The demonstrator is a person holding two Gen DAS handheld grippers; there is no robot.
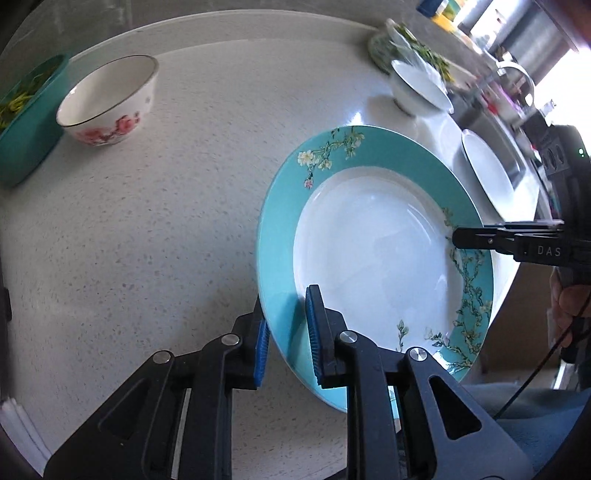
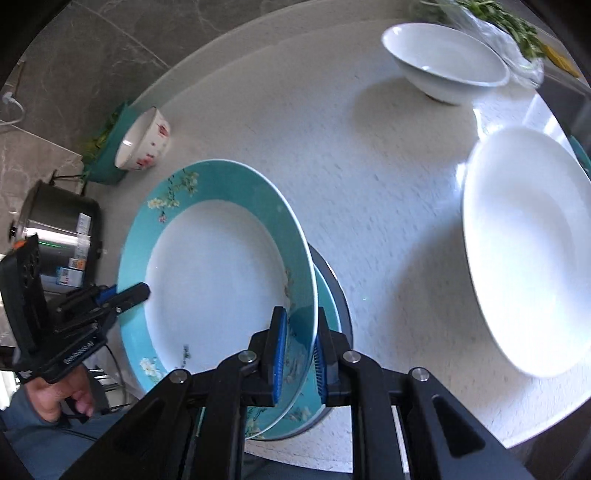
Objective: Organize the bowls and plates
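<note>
A teal-rimmed plate (image 1: pixel 373 251) (image 2: pixel 214 280) with a white well and blossom pattern is held tilted over the white counter. My left gripper (image 1: pixel 288 339) is shut on its near rim, blue pads above and below the edge. My right gripper (image 2: pixel 300 356) is shut on the opposite rim. Each gripper also shows in the other's view: the right gripper (image 1: pixel 458 238), the left gripper (image 2: pixel 142 291). Under the held plate lies a second teal plate (image 2: pixel 327 295) on a dark plate (image 2: pixel 341 295). A flowered bowl (image 1: pixel 107 103) (image 2: pixel 144 140), a white bowl (image 1: pixel 421 86) (image 2: pixel 447 59) and a white plate (image 1: pixel 487 166) (image 2: pixel 528 251) stand on the counter.
A teal tub of greens (image 1: pixel 26 118) (image 2: pixel 107 147) stands behind the flowered bowl. Bagged greens (image 1: pixel 406 40) (image 2: pixel 498 18) lie behind the white bowl. A steel pot (image 2: pixel 59 229) stands off the counter's edge. A person's hand (image 1: pixel 565 306) (image 2: pixel 55 398) grips each handle.
</note>
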